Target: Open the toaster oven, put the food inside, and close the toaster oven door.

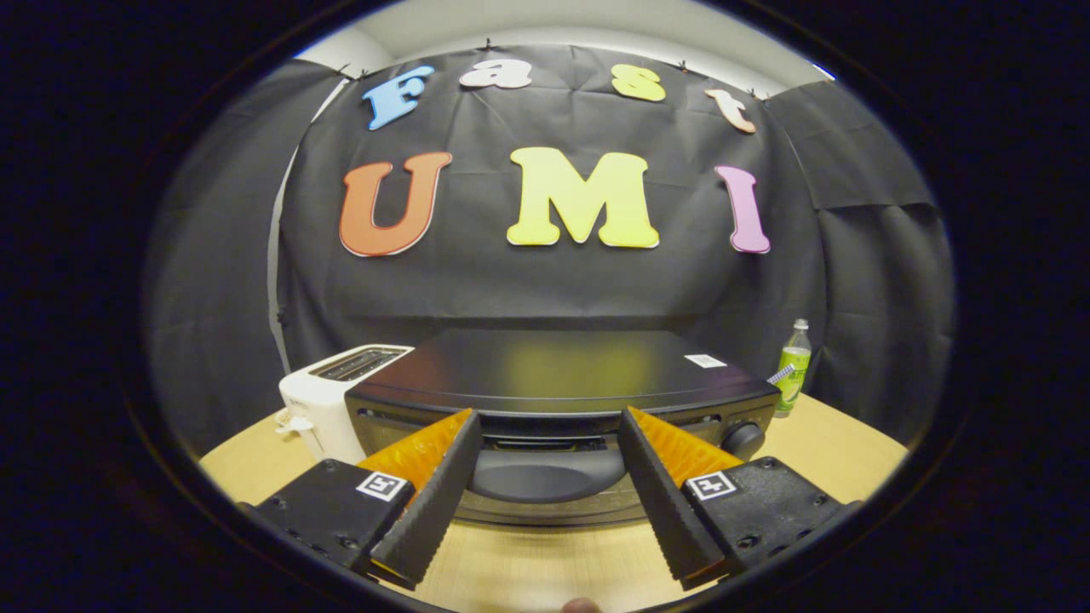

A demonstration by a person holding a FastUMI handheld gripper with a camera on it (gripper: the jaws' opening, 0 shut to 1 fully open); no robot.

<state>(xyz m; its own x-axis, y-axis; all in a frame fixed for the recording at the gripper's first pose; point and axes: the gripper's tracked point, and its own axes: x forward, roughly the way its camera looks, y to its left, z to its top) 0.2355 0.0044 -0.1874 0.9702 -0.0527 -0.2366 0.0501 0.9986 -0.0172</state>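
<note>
**Gripper poised at toaster oven's handle in cloth-walled booth**

A hand-held gripper [549, 424] hangs with its two fingers spread wide apart, holding nothing, directly in front of a black toaster oven [553, 375] on a pale wood-grain table [528, 570]. The oven's curved door handle [547, 472] sits in the gap between the fingertips, and neither finger appears to touch it. The door is shut. Seen from slightly above, the oven's flat top catches a dull yellowish reflection and carries a small white sticker [705, 360] near its rear right corner. A round control knob [742, 440] shows on the oven's front, just past the right-hand finger.

Immediately to the oven's left, close against its side, stands a white slot toaster [328, 400], its lever facing the front of the table. To the oven's right and set back from it, a green-labelled plastic bottle [794, 368] with a white cap stands upright near the table's far edge.

Behind the oven, black cloth [545, 289] drapes the booth's back and sides, creased and pinned along its upper edge. Above the cloth a strip of light-coloured wall and ceiling [545, 21] is visible. The tabletop in front of the oven, below the fingers, is bare wood grain, and a fingertip [582, 605] of the person holding the gripper pokes in at its nearest edge.
</note>
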